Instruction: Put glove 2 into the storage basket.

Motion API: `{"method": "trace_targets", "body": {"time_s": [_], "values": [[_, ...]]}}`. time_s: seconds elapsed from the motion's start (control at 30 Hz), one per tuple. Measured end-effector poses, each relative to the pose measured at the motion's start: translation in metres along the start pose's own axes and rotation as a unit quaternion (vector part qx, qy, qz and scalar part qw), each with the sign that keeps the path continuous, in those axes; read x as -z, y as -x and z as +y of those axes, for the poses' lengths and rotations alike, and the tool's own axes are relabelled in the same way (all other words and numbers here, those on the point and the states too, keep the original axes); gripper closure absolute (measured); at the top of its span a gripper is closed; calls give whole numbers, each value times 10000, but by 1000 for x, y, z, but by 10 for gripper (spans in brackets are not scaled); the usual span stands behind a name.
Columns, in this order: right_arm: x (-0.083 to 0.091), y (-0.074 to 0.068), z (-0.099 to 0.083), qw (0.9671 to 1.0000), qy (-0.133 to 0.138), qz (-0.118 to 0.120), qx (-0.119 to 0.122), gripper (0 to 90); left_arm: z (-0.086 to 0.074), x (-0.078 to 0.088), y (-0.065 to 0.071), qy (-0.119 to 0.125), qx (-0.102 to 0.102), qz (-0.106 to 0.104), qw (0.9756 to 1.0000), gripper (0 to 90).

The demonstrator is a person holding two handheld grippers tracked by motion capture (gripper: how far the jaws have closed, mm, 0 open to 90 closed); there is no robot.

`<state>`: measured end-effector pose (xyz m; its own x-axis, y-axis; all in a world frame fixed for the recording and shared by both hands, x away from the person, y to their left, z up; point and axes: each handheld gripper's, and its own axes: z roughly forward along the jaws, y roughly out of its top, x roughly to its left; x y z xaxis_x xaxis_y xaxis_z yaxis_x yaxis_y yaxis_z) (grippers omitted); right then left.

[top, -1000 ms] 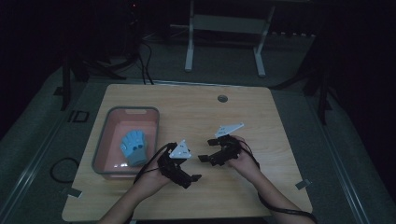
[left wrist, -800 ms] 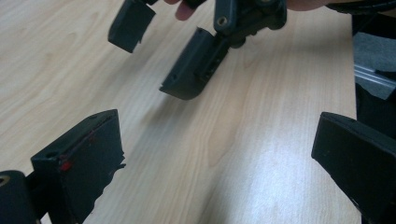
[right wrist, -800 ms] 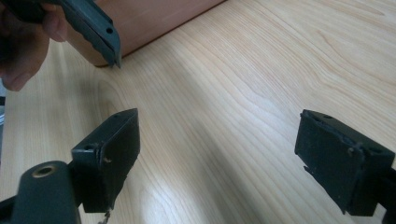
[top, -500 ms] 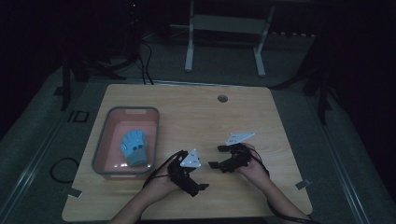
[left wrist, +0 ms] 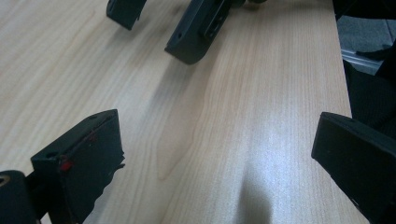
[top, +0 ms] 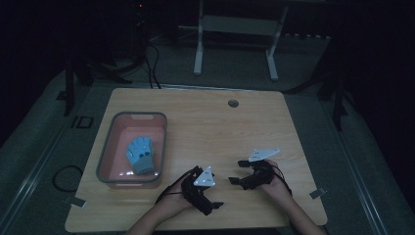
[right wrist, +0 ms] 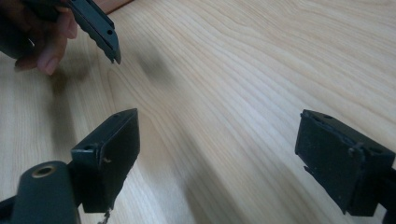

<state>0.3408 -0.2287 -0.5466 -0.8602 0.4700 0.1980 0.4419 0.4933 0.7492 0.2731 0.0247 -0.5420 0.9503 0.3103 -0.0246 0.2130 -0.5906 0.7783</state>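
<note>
Well apart — blue glove (top: 138,153) inside tray (top: 108,156)

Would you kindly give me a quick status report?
Left claw open, empty. Right claw open, empty. Blue glove lies in pink bin. Nothing between.

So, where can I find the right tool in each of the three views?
High view: the right tool is low on the table, right of the middle, jaws pointing left.
Left gripper view: its two black jaws come down from the top edge, left of the middle.
Right gripper view: its own jaws rise at the bottom left and bottom right, wide apart.
Shared landmark: the light wooden table under it.
</note>
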Motion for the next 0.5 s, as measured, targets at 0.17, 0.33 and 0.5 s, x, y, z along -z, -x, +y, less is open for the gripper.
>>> {"method": "trace_targets", "body": {"time_s": [0.17, 0.33, 0.5], "values": [[6, 2, -11, 9999, 53, -132, 64, 139, -4, -2, 1, 21, -27, 4, 10000, 23], [14, 6, -20, 9997, 78, -221, -86, 137, -9, -5, 2, -2, -12, -9, 10000, 23], [20, 6, -26, 9996, 98, -253, -119, 136, -11, -9, 4, -85, -38, -48, 9999, 23]]}}
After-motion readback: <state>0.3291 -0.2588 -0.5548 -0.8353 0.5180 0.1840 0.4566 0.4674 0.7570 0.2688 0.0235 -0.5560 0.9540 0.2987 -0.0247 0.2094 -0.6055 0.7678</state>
